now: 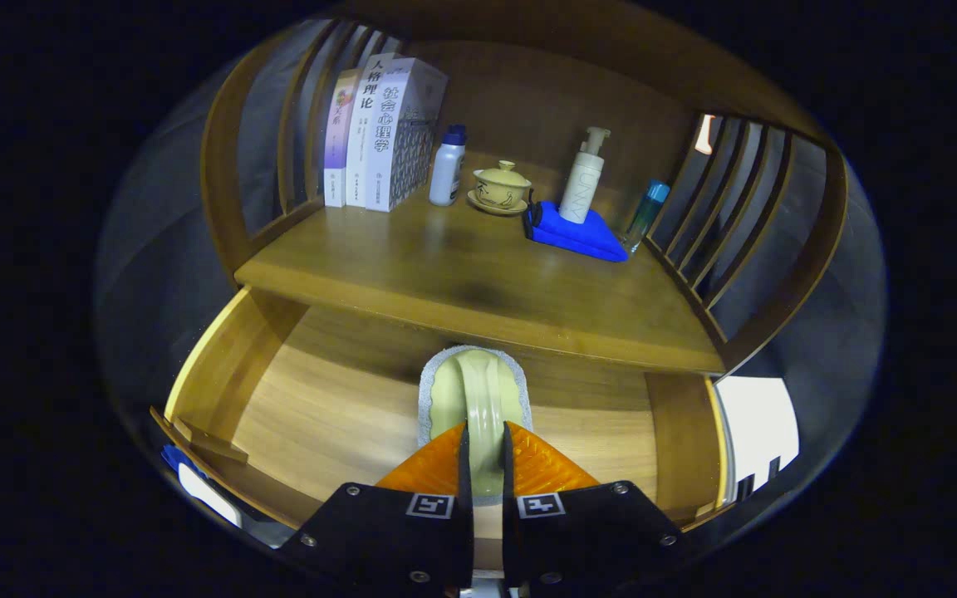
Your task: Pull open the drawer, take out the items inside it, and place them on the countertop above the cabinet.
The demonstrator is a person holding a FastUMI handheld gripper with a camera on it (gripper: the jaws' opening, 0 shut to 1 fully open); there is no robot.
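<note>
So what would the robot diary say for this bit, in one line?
drawer: open | gripper: shut on scrub brush handle inside drawer | countertop: brush not yet placed

Booth lighting was dim and warm, strongest from overhead toward twelve o'clock. The countertop (478,282) carried a soft sheen and one dark shadow patch near its front lip; beneath that lip the back of the drawer (321,407) lay in shade. At four o'clock a bright white panel (757,423) was blown out. Fisheye distortion bowed the shelf slats (728,216) at two and ten o'clock. The gripper (485,440), closed on a pale brush handle (483,399), appeared slightly soft at close range.
</note>
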